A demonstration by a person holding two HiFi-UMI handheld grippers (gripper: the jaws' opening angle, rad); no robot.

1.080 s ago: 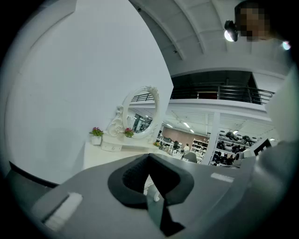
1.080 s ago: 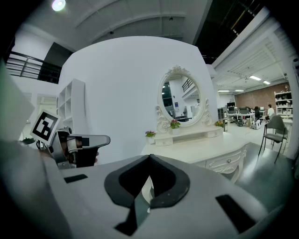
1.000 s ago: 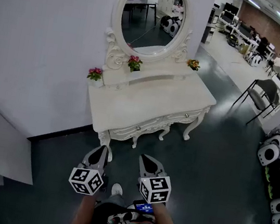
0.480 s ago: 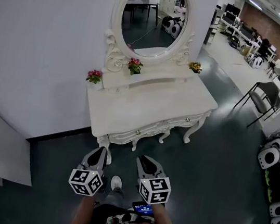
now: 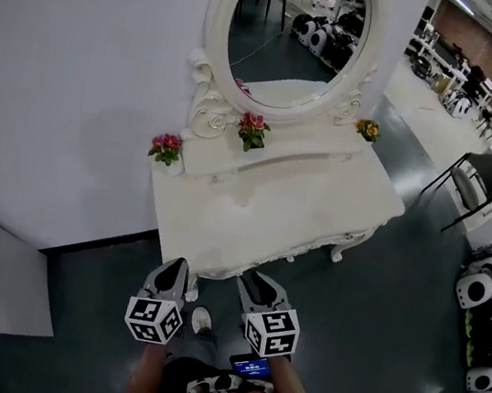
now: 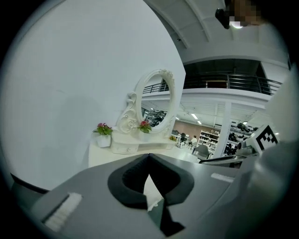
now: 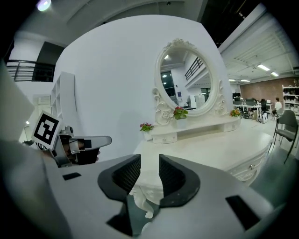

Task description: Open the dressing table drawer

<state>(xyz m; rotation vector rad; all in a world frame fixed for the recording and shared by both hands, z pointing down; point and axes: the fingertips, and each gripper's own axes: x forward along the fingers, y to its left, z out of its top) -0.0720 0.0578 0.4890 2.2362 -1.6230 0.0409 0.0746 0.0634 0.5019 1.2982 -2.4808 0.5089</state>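
Drawer (image 7: 249,168): shallow white front with carved trim and one small round knob showing, shut, set under the top of the white counter (image 5: 272,209) that bears the oval mirror (image 5: 295,32); it lies ahead and to the right of the right gripper (image 7: 149,170) fingers, which are opening with nothing between them, the counter's carved corner showing beyond the gap. Left gripper (image 6: 148,158) fingers meet at the tips, empty, just short of the counter's near edge. Head view: drawer front almost wholly hidden under the overhanging top; left gripper view: covered by the gripper's own body; right gripper view: lower part cut off, details small
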